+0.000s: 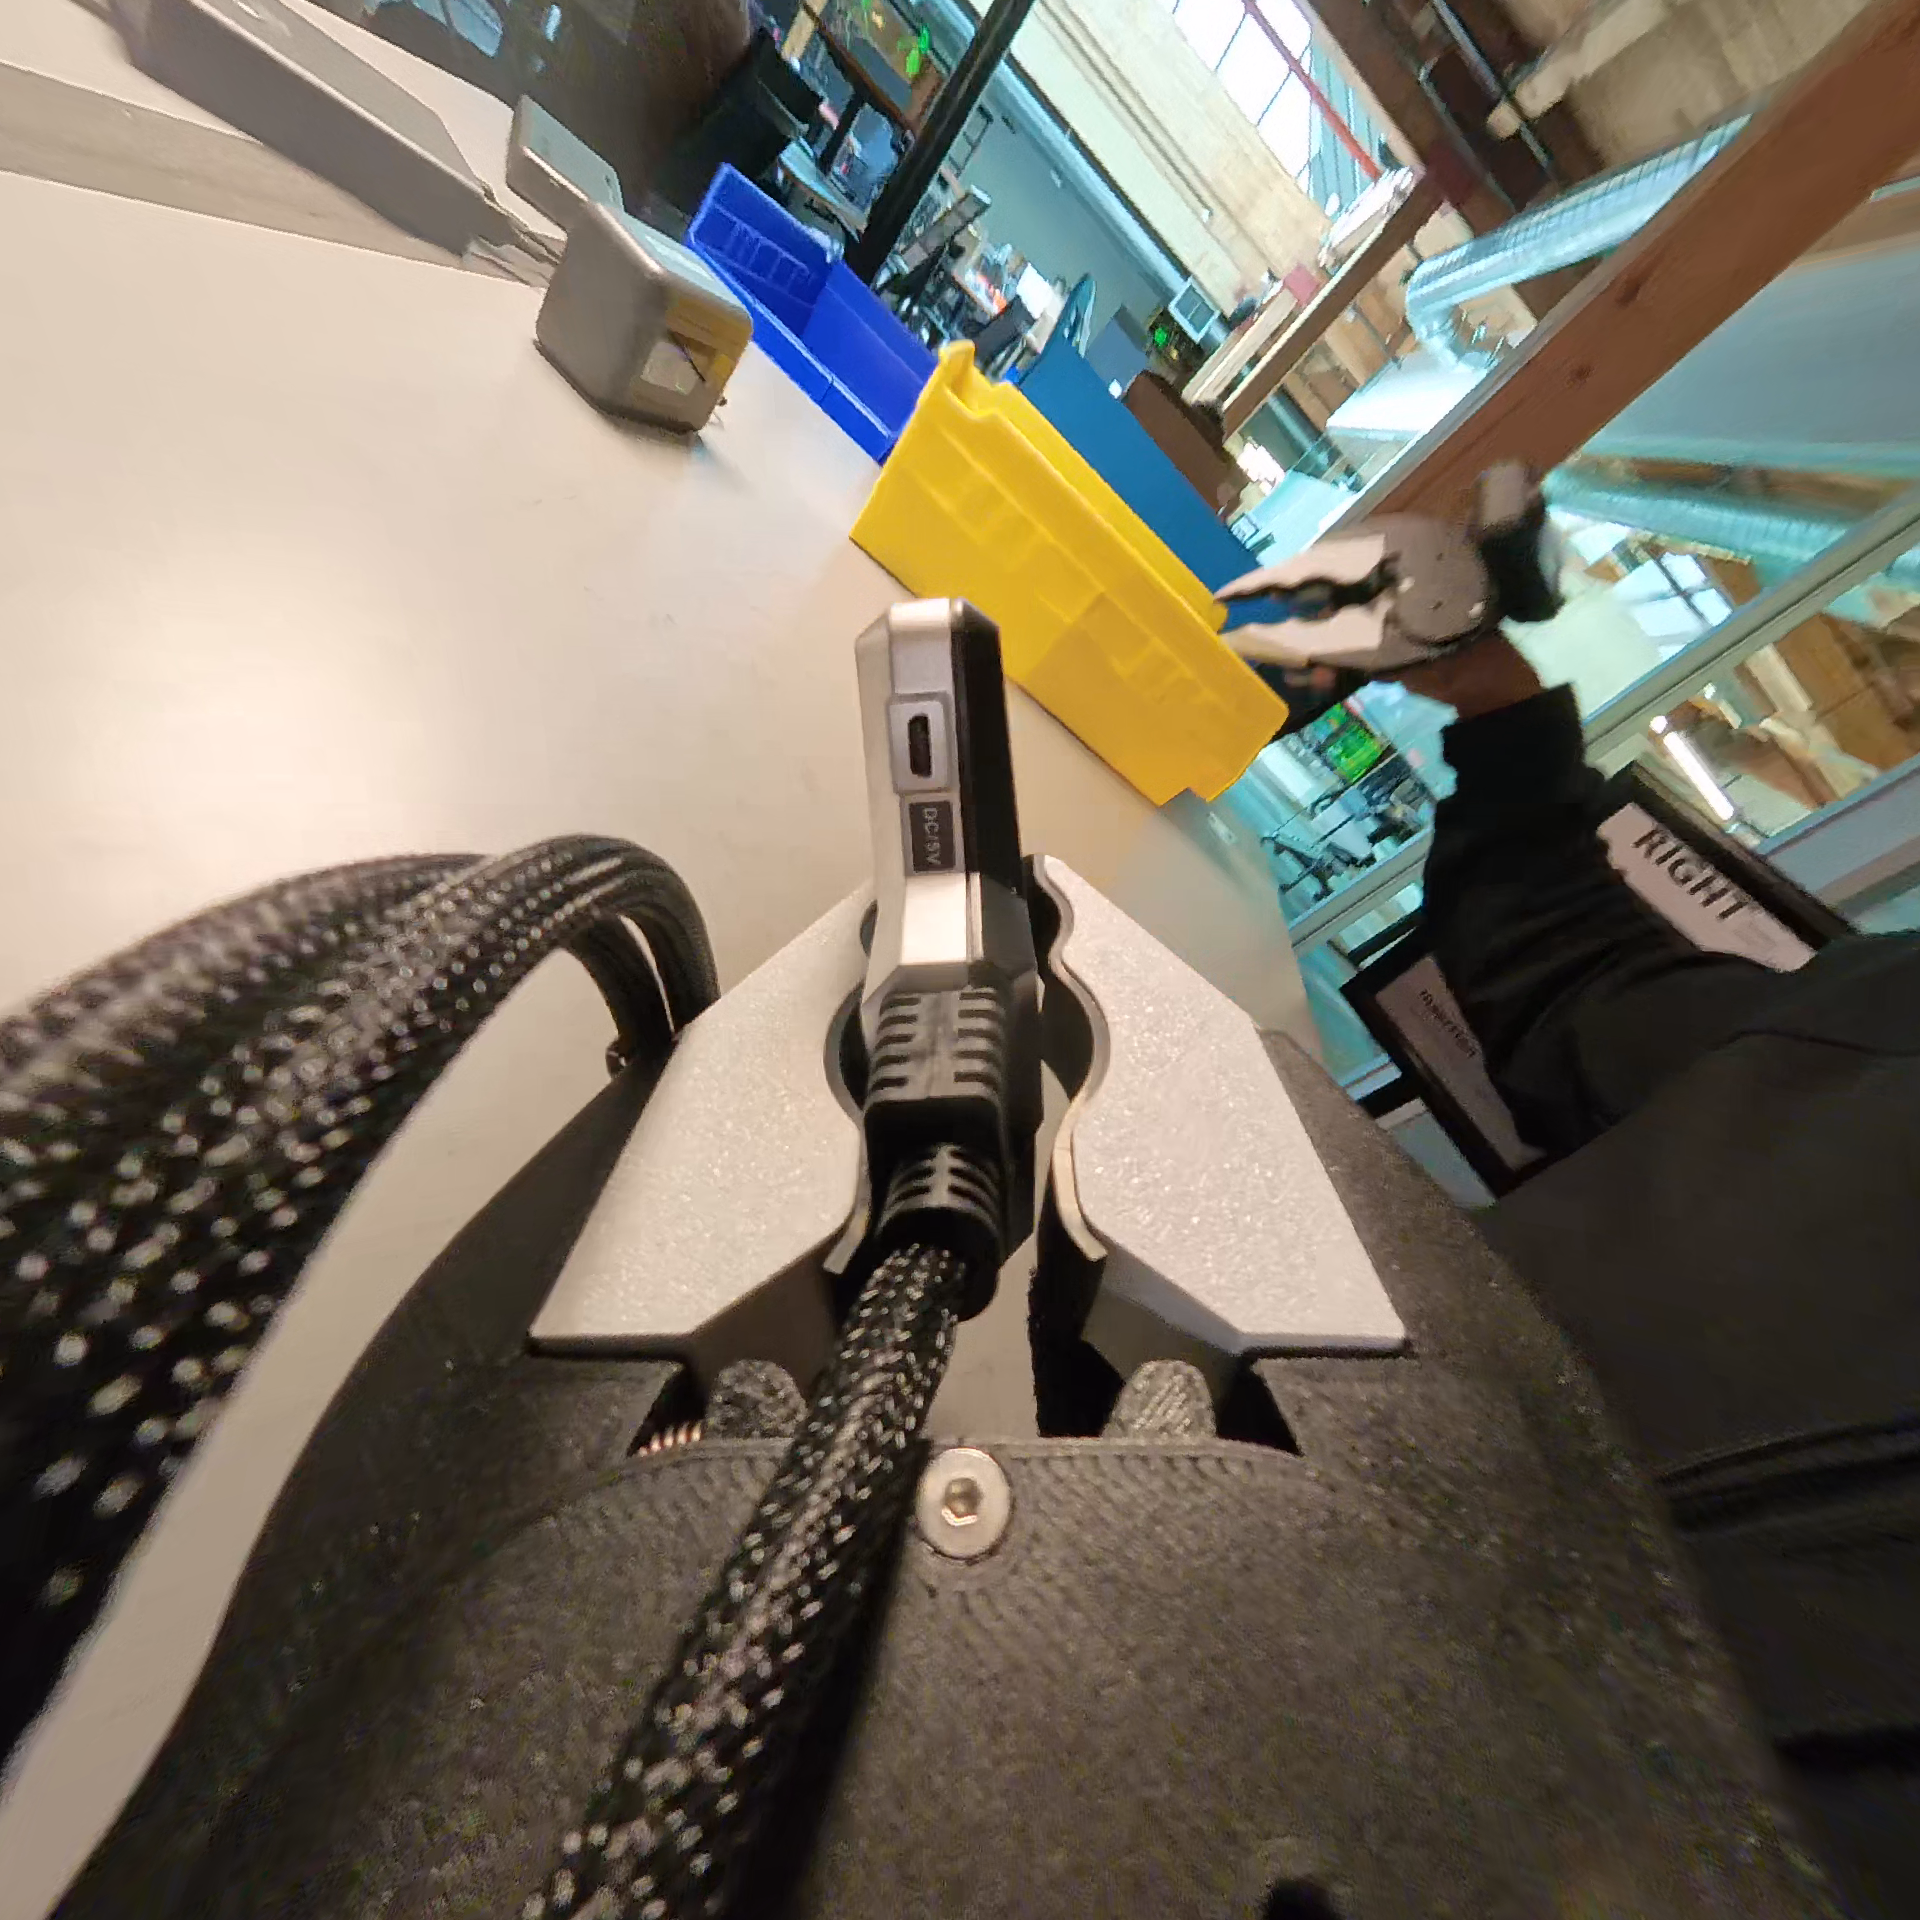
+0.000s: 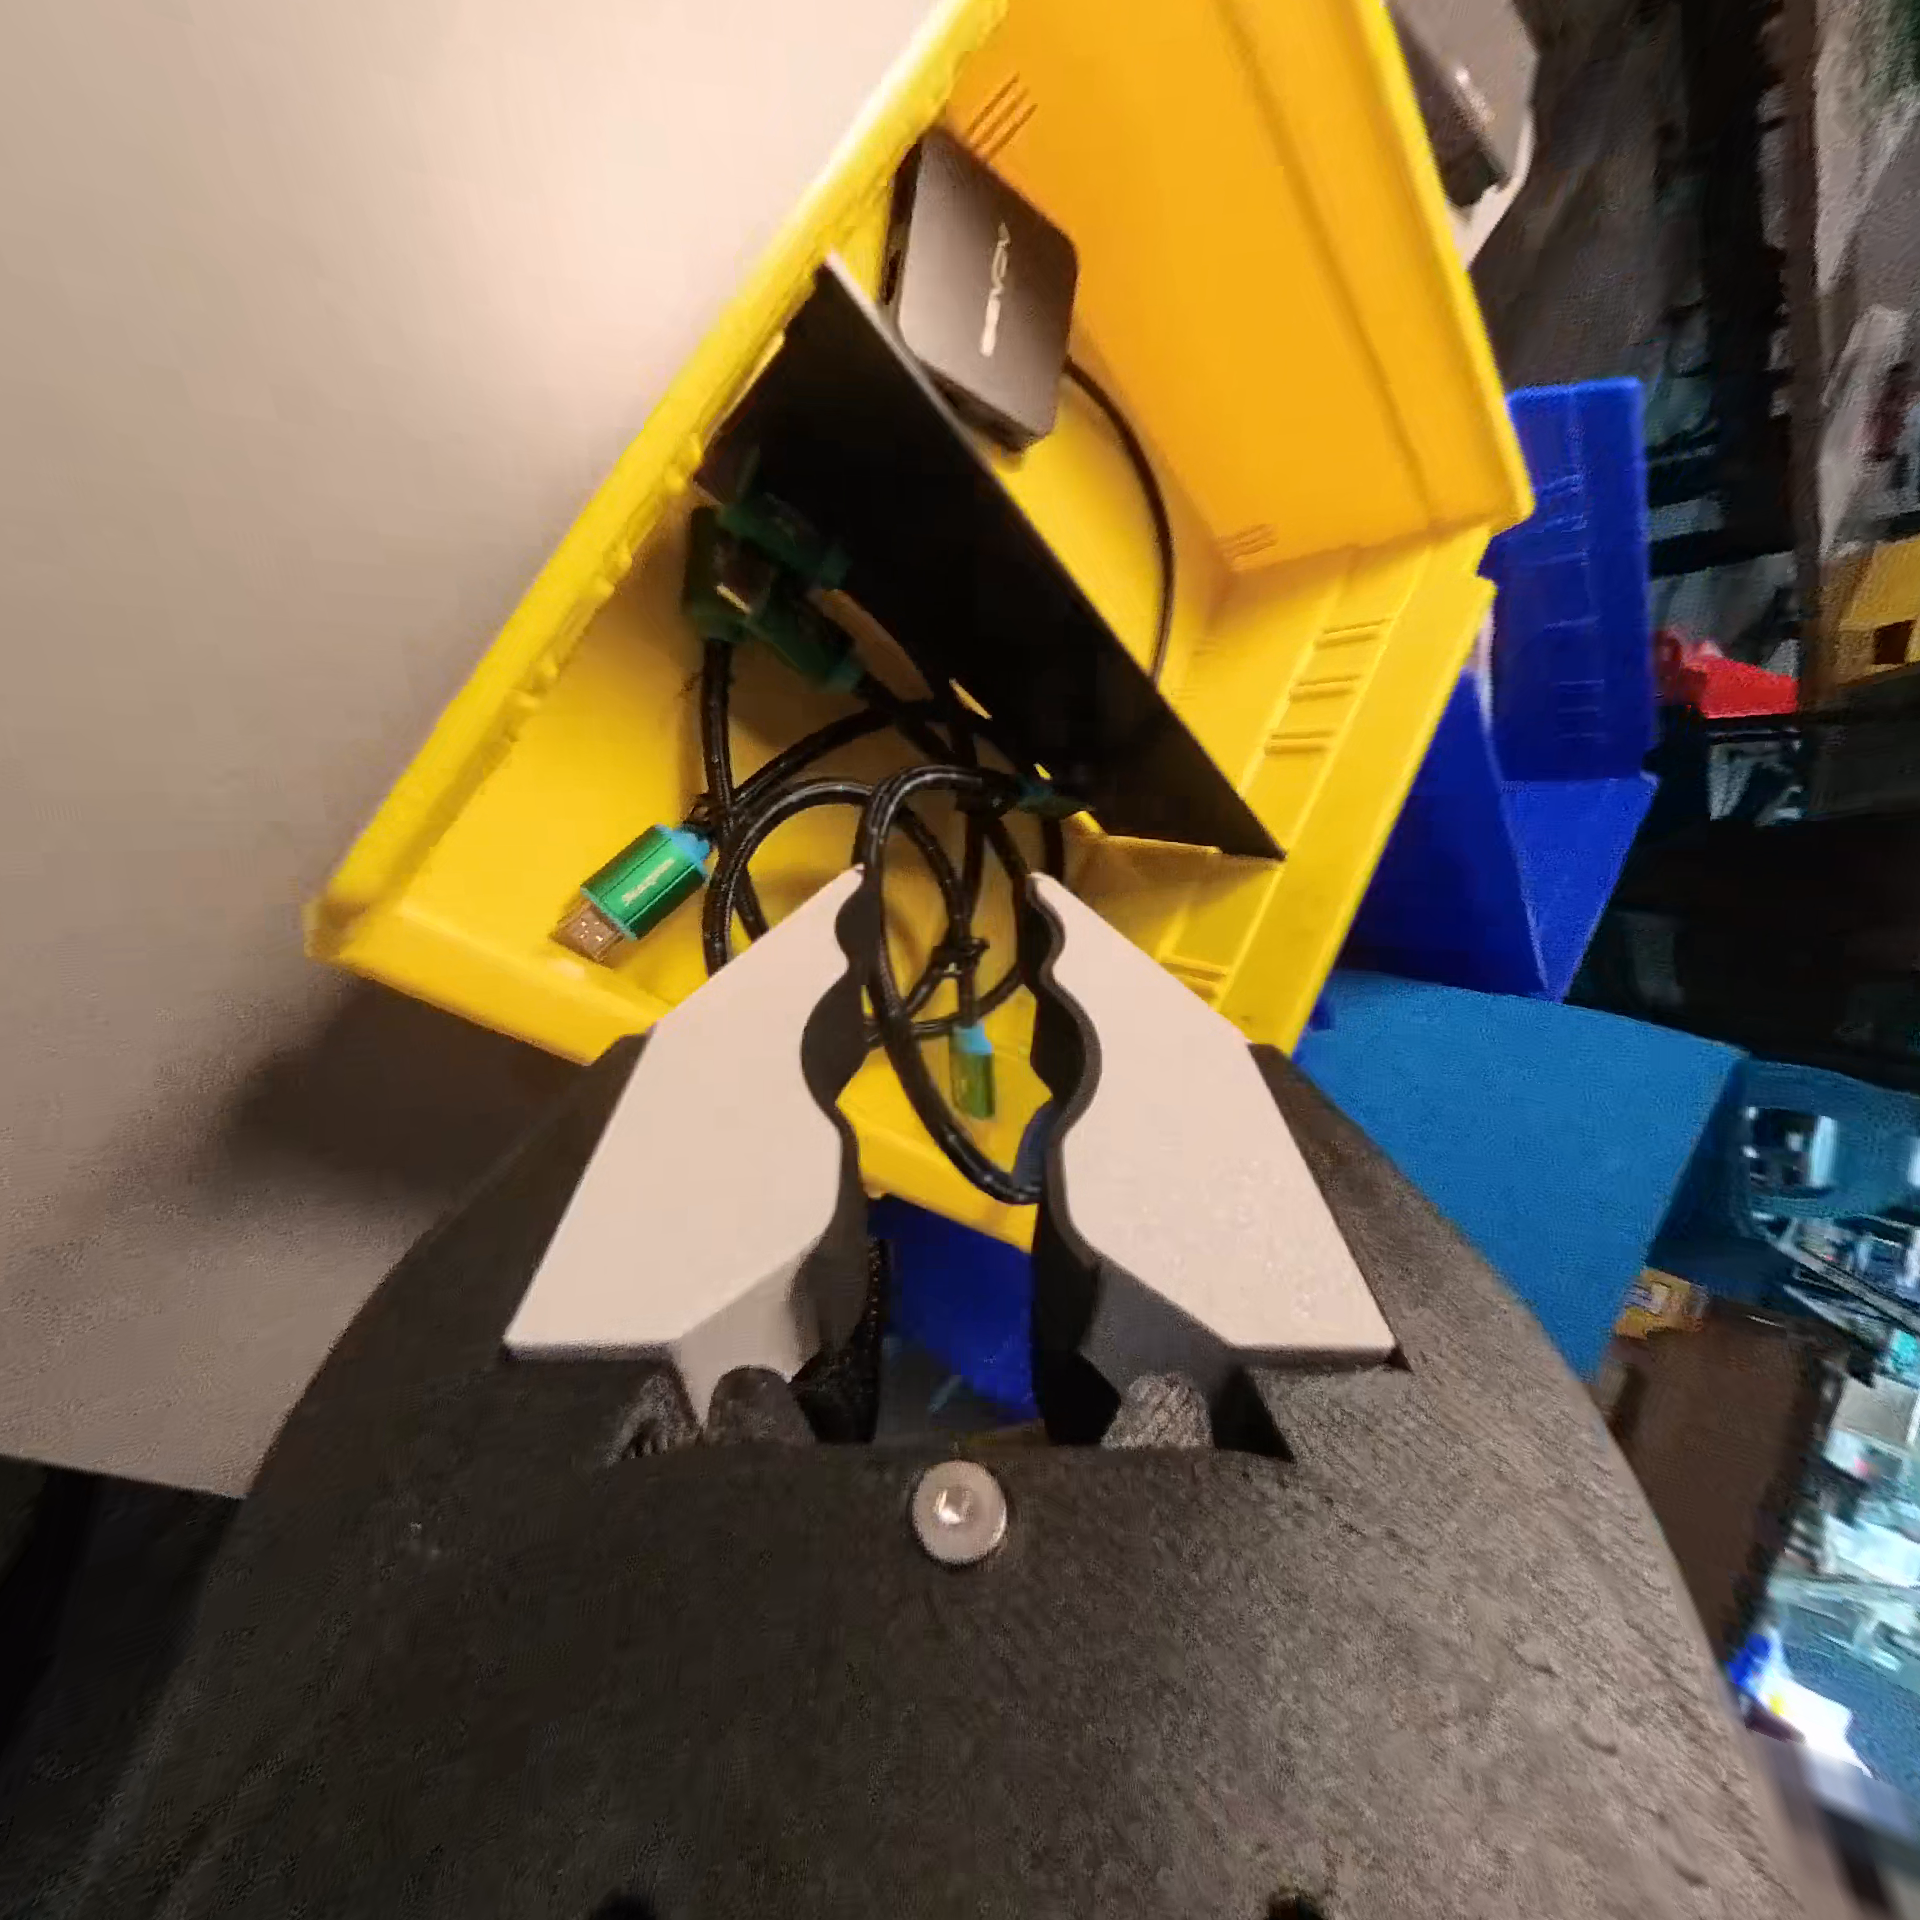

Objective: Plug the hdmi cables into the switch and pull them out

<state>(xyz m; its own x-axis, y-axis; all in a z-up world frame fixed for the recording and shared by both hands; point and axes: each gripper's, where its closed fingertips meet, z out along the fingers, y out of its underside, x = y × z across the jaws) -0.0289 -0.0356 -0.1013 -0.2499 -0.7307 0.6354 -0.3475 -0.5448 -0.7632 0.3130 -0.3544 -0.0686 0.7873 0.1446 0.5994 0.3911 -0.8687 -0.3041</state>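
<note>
In the left wrist view my left gripper point(image 1: 956, 904) is shut on a slim silver-and-black HDMI switch point(image 1: 935, 717), held on edge above the table. A black plug point(image 1: 945, 1060) sits in the switch's near end, and its braided cable point(image 1: 810, 1507) runs back over the gripper. My right gripper point(image 2: 948, 883) is open and empty, hovering over a yellow bin point(image 2: 1351, 312). The bin holds black HDMI cables with green plugs: one point(image 2: 634, 904) at the near left, one point(image 2: 971, 1075) seen between my fingers. My right gripper also shows far off in the left wrist view point(image 1: 1236, 613).
A black divider point(image 2: 966, 582) splits the yellow bin; a black box point(image 2: 982, 301) lies beyond it. Blue bins point(image 2: 1558, 727) stand beside it. A grey box point(image 1: 634, 312) sits on the pale table point(image 1: 312, 623). A braided cable loop point(image 1: 260, 1039) lies left. My right fingertips sit around 50 cm from my left ones.
</note>
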